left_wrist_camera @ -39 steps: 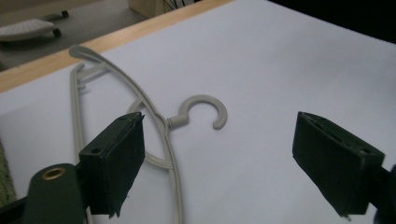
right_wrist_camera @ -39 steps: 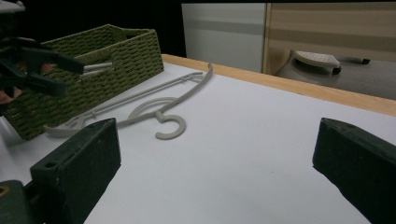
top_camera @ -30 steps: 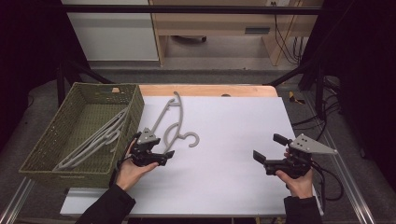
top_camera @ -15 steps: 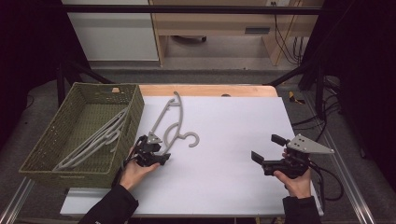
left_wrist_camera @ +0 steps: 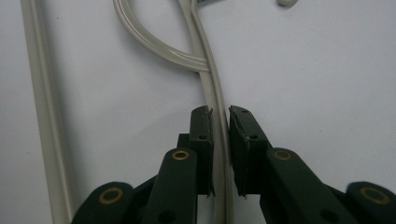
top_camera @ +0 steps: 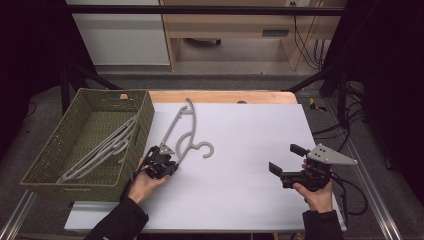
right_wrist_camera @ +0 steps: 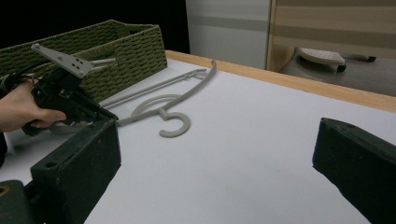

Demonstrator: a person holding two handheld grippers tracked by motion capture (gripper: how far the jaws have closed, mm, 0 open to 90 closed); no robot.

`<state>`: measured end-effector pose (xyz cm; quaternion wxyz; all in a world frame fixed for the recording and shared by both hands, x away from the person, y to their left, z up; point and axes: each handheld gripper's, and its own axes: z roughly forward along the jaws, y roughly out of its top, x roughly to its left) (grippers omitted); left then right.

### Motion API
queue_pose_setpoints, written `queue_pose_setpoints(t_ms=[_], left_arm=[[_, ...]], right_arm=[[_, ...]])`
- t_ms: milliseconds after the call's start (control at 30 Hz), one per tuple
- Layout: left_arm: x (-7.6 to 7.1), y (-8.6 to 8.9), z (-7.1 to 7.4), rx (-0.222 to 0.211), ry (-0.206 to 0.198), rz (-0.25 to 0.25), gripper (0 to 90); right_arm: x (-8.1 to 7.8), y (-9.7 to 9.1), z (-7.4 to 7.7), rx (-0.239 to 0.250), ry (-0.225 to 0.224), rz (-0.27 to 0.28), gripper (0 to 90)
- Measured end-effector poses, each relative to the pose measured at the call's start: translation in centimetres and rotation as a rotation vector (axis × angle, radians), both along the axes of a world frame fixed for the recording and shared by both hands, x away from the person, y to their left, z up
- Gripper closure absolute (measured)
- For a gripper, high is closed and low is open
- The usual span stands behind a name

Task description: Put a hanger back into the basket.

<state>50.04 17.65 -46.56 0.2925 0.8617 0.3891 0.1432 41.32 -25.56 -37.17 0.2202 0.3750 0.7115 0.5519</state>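
High view: left tool (top_camera: pixel 161 161) at 8 o'clock on the white surface (top_camera: pixel 240 150), clamped on the grey hanger (top_camera: pixel 182 135) beside the green basket (top_camera: pixel 75 145); right tool (top_camera: pixel 287 162) at 4 o'clock, gaping, empty. Left gripper view: just closed, pads pinching the hanger's (left_wrist_camera: pixel 212 88) bar. Right gripper view: spread wide, hanger (right_wrist_camera: pixel 163 109) lying at 10 o'clock.

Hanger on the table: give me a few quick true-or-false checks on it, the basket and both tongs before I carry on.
1. The left tongs are shut on an arm of the hanger. True.
2. The right tongs hold the hanger's hook. False: they are open and hold nothing, well apart from it.
3. The basket contains other hangers. True.
4. The hanger on the table hangs in the air. False: it lies flat on the white table.
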Motion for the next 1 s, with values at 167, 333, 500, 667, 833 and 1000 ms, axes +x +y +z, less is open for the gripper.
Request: queue_pose_setpoints(t_ms=[167, 333, 500, 667, 833, 1000], left_arm=[[-0.1, 0.1, 0.2, 0.002, 0.023, -0.026, 80.2], [-0.7, -0.4, 0.3, 0.007, 0.031, -0.105, 81.9], [-1.2, -1.1, 0.4, 0.053, 0.021, -0.139, 81.5], [-1.1, -1.1, 0.8, 0.084, 0.031, -0.152, 74.8], [-0.8, -1.5, 1.0, 0.145, 0.068, -0.162, 74.7], [-0.6, -2.1, 1.1, 0.177, 0.091, -0.148, 74.8]], right_arm=[[0.0, 0.0, 0.0, -0.002, 0.0, -0.001, 1.3], [0.0, 0.0, 0.0, -0.002, 0.0, 0.003, 1.3], [-0.1, -0.1, 0.1, 0.001, -0.001, 0.001, 1.3], [0.0, -0.1, 0.0, -0.003, 0.0, 0.004, 1.3], [0.0, -0.1, 0.0, 0.0, 0.003, 0.004, 1.3], [0.1, -0.1, 0.0, -0.002, 0.004, 0.005, 1.3]])
